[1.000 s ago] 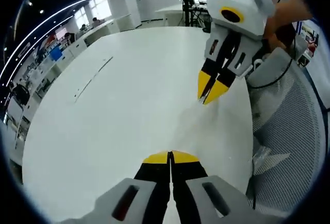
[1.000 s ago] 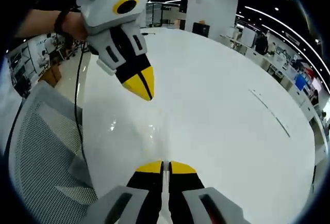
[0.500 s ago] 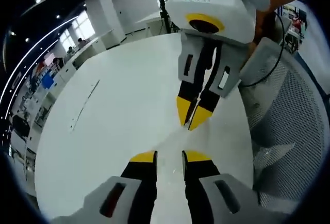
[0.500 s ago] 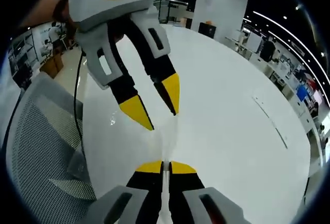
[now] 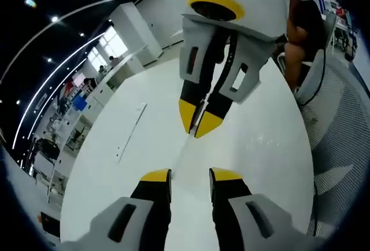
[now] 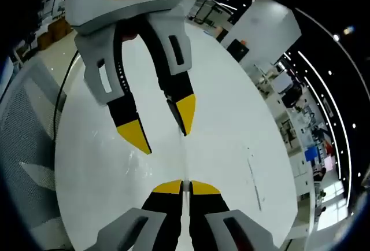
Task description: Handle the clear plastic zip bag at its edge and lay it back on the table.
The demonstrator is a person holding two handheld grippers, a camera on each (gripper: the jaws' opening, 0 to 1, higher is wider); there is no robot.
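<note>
The clear plastic zip bag (image 6: 185,159) is nearly invisible against the white table; it shows as a thin upright edge with faint glints. My right gripper (image 6: 182,187) is shut on that edge. In the left gripper view the right gripper (image 5: 195,126) comes down from the top, its yellow tips pinched together on the bag (image 5: 180,155). My left gripper (image 5: 191,176) is open, its jaws either side of the bag's faint crease without gripping it. In the right gripper view the left gripper (image 6: 161,122) hangs open just beyond the held edge.
The white round table (image 5: 110,176) lies under both grippers, with a thin dark seam (image 5: 130,132) to one side. A grey mesh chair (image 5: 341,147) stands at the table's edge, and a person's arm (image 5: 300,37) is behind the right gripper. Office desks lie beyond.
My left gripper has gone from shut to open. The two grippers have drawn close together, tips nearly facing. My right gripper stays shut on the bag's edge.
</note>
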